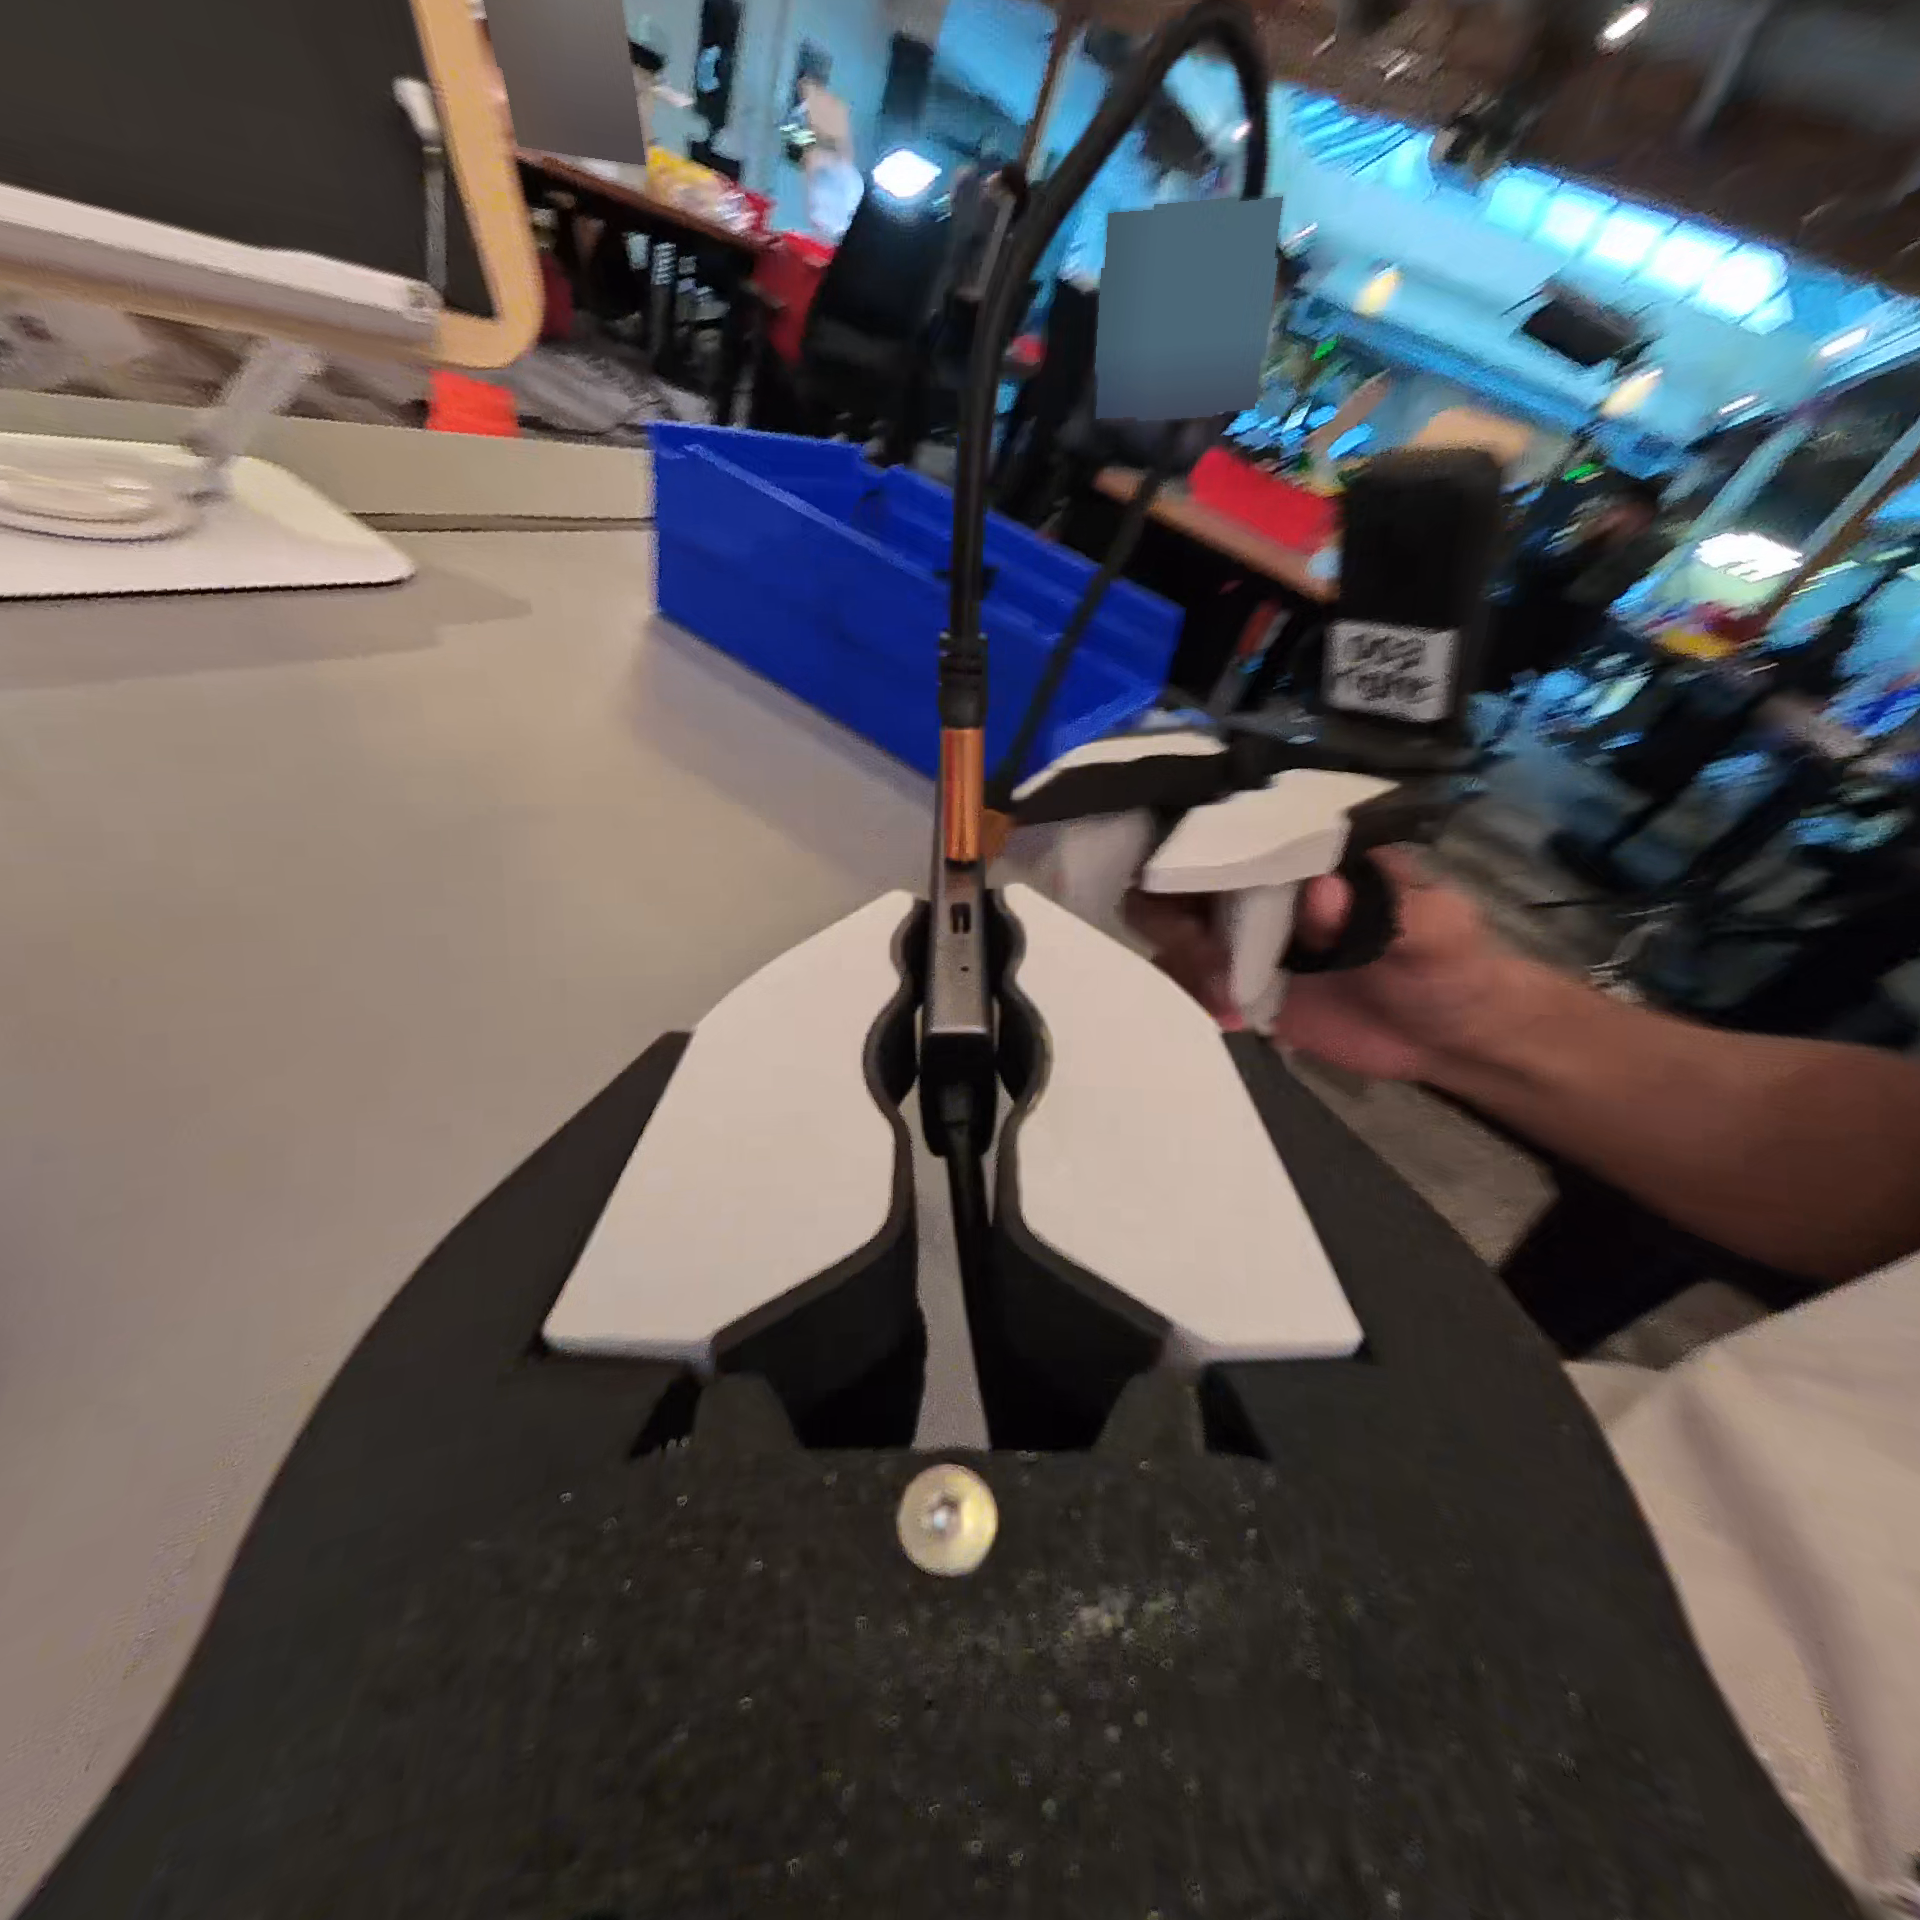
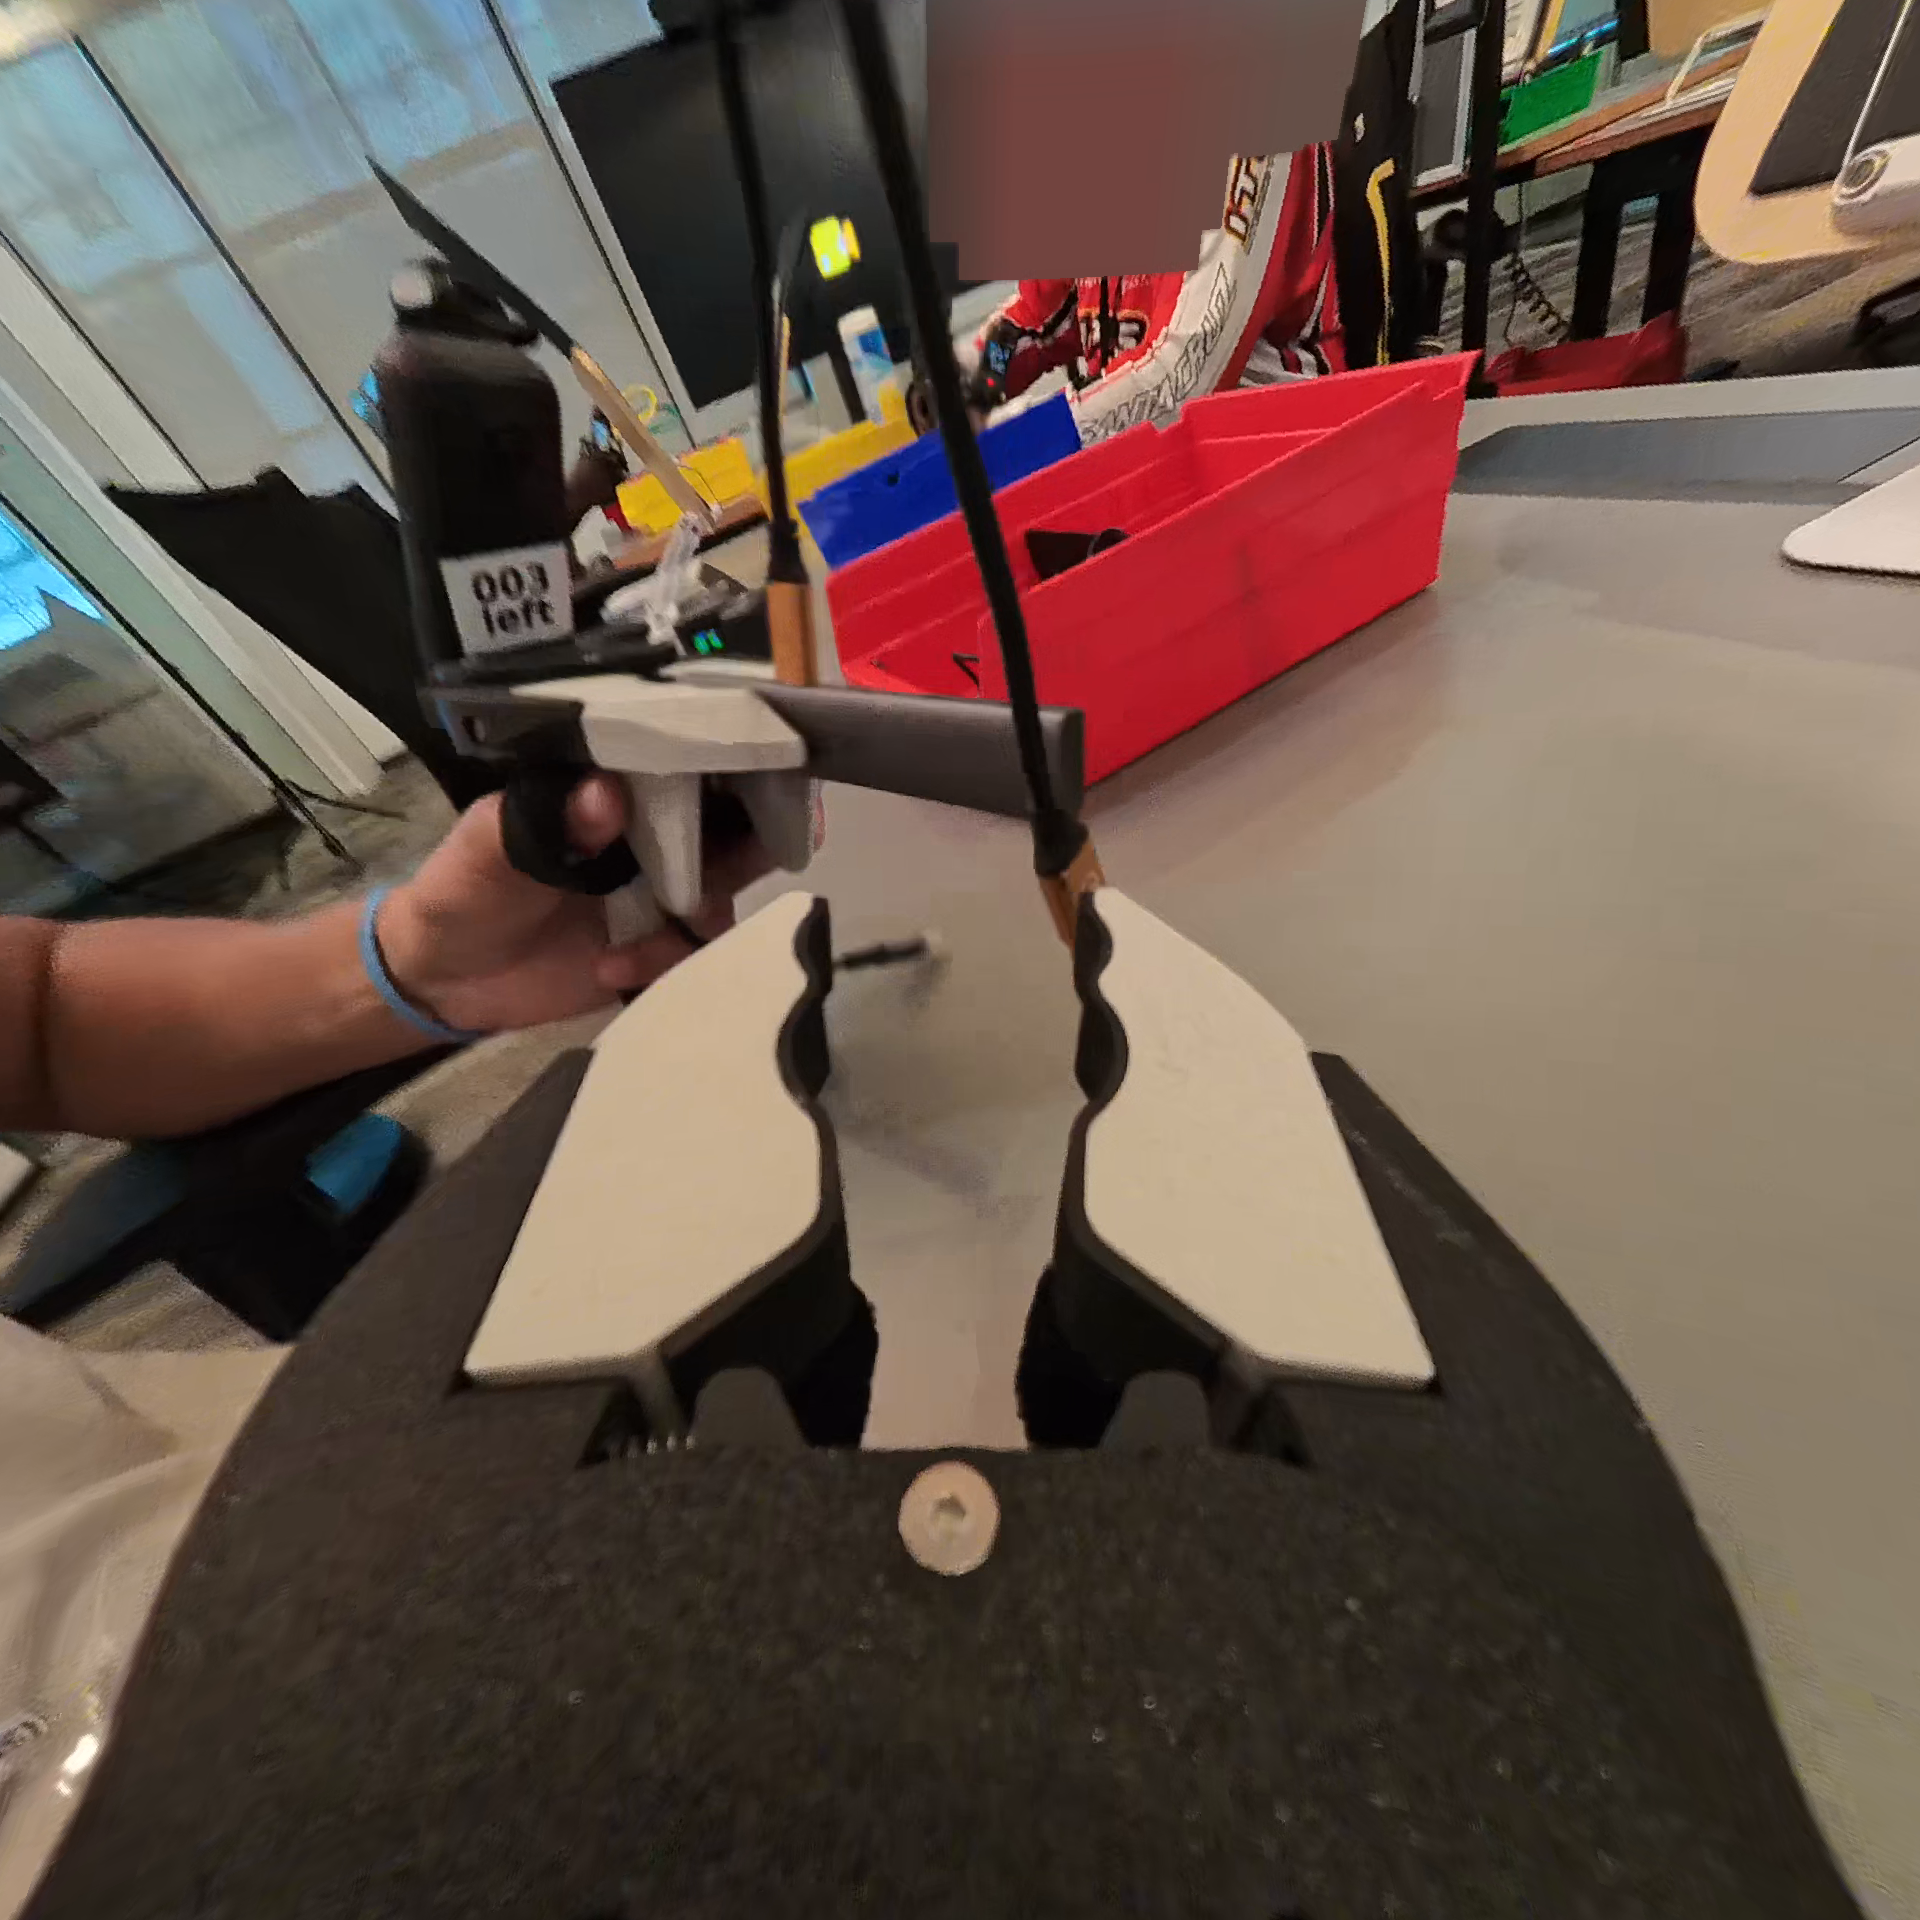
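left gripper (image 1: 958,925): jaws closed on a grey adapter (image 1: 958,977), upright, black cable (image 1: 971,436) with a copper sleeve (image 1: 961,795) arching up at 12 o'clock. blue bin (image 1: 831,582) beyond at 11 o'clock; white stand (image 1: 208,530) at 10 o'clock; grey table (image 1: 312,883) below.

right gripper (image 2: 951,935): jaws wide apart, holding nothing; second copper-sleeved cable end (image 2: 1070,894) touches its right fingertip at 1 o'clock. red bin (image 2: 1195,561) beyond at 1 o'clock. one small dark piece (image 2: 883,951) lies on the table between the fingers.

hands: one on each grip, level, at table edge; blue wristband (image 2: 390,977) on the left.
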Demonstrator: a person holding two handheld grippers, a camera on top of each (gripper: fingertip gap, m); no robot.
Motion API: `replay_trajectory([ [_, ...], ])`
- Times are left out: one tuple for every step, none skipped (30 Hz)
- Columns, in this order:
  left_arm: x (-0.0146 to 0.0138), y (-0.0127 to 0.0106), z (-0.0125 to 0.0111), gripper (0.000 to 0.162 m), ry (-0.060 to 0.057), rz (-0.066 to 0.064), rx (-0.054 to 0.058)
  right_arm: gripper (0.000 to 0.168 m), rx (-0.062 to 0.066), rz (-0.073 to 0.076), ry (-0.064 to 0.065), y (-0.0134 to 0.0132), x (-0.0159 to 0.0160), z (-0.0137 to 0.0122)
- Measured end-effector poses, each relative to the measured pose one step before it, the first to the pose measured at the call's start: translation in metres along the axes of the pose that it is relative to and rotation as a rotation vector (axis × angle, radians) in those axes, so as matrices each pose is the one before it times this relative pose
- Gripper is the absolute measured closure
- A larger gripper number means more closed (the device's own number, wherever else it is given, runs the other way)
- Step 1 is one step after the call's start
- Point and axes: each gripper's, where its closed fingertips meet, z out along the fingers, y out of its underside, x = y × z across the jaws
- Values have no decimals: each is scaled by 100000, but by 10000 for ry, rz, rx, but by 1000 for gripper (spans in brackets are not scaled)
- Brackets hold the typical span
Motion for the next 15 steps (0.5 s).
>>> replay_trajectory([
  [763,-277,12,153,488,-268,151,121,265,289,-122,-377,-103,146],
  [762,-250,41,152,473,-242,163,118,255,237,-55,-407,24,17],
  [739,-152,84,152,472,-241,119,118,249,199,-156,-421,-101,-103],
  [647,-50,104,153,450,-254,65,119,255,260,-439,-436,-446,-157],
  [557,6,95,153,414,-251,75,124,202,402,-609,-379,-646,-188],
  [483,52,96,153,401,-239,56,128,160,519,-562,-314,-560,-195],
  [270,97,90,152,258,-208,22,134,112,496,-621,-219,-640,-205],
  [17,80,79,153,74,-134,35,150,-115,435,-797,76,-934,-142],
  [1,105,88,153,66,-62,-14,152,-162,423,-372,116,-400,-81],
  [55,168,106,153,106,-34,-74,153,2,180,-87,-45,-76,-127],
  [80,136,88,153,128,-41,-73,155,-27,31,-124,25,-192,-124],
  [93,130,92,153,122,-41,-69,155,-204,57,-128,141,-228,-141],
  [84,256,115,153,112,9,-147,155,-146,-35,-23,6,-152,-151],
  [29,298,121,153,49,106,-162,155,27,-95,42,-215,-110,-162],
  [-205,125,45,152,-171,188,-42,155,245,-61,-3,-537,-180,-261],
])
